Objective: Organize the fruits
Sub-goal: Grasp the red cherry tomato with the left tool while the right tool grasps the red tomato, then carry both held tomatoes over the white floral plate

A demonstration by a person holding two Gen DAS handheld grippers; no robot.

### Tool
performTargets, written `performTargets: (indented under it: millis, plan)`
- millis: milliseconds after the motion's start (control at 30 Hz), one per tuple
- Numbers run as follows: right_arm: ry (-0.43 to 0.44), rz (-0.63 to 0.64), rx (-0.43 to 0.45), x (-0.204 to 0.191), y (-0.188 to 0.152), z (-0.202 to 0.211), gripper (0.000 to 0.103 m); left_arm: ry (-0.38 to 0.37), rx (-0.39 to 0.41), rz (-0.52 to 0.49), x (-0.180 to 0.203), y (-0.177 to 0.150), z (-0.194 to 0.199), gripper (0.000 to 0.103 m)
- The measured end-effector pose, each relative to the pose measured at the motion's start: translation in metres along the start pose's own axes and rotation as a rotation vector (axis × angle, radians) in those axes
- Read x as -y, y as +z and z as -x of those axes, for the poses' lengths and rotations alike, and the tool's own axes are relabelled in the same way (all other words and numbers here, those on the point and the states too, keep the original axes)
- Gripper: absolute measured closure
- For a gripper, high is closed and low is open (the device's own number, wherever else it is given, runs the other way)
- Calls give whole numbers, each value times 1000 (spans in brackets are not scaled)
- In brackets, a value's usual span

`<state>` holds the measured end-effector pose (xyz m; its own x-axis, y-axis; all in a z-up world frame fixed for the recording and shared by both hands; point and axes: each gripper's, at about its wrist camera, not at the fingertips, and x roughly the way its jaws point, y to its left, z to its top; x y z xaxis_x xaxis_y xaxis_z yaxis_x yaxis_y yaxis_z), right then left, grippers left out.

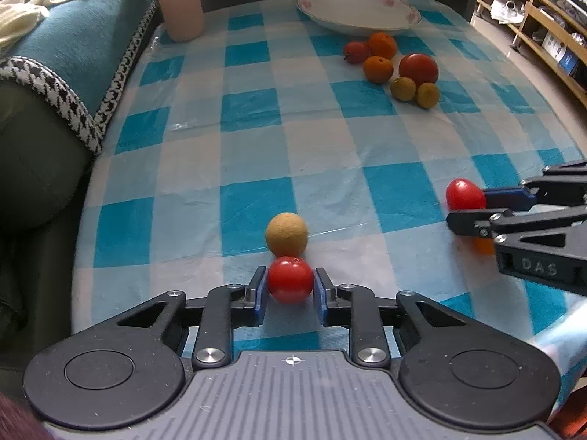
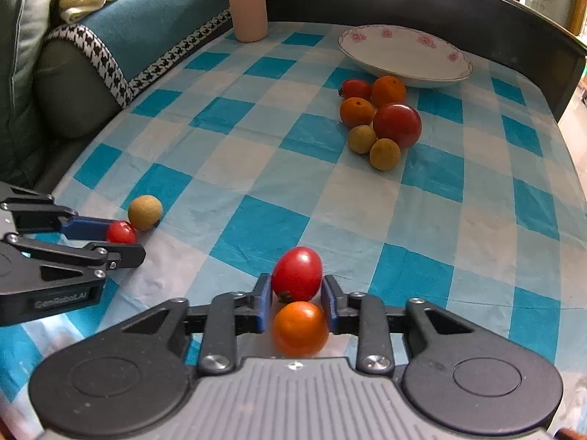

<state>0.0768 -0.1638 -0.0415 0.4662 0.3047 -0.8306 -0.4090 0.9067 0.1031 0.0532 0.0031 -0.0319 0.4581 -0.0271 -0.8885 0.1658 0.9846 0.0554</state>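
Left gripper [image 1: 290, 288] pinches round red tomato [image 1: 290, 280]; right gripper [image 2: 297, 293] pinches oval red tomato [image 2: 297, 274] above small orange fruit [image 2: 300, 329].

The worktop [image 2: 256, 168] wore a blue-and-white checked cloth; a flowered white plate [image 2: 405, 55], a pink cylinder [image 2: 245, 3] and scattered round fruits [image 2: 381, 121] lay toward the upper frame.

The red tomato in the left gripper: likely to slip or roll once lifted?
Round and glossy, the red tomato may slip between the left gripper pads. Its thin skin probably bruises easily. Released on the flat tablecloth, it would likely roll.
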Motion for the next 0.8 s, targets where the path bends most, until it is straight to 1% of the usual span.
performTargets:
  millis: [100,200,367,533,667,800]
  plan:
    - [-1,-4,-1,1,0,2,61,7,11,-24,6,2,5,71]
    - [-4,-3,6,0,0,8,61,-20,23,-29,11,7,12,71]
    - [-13,-32,43,6,9,16,61,-43,78,-56,18,32,11,71]
    - [-6,-63,54,14,23,15,61,-59,122,-80,24,60,8,71]
    - [-12,-79,78,21,36,17,61,-68,143,-98,28,78,5,71]
    - [-26,-85,98,29,48,17,61,-76,145,-101,29,89,-2,70]
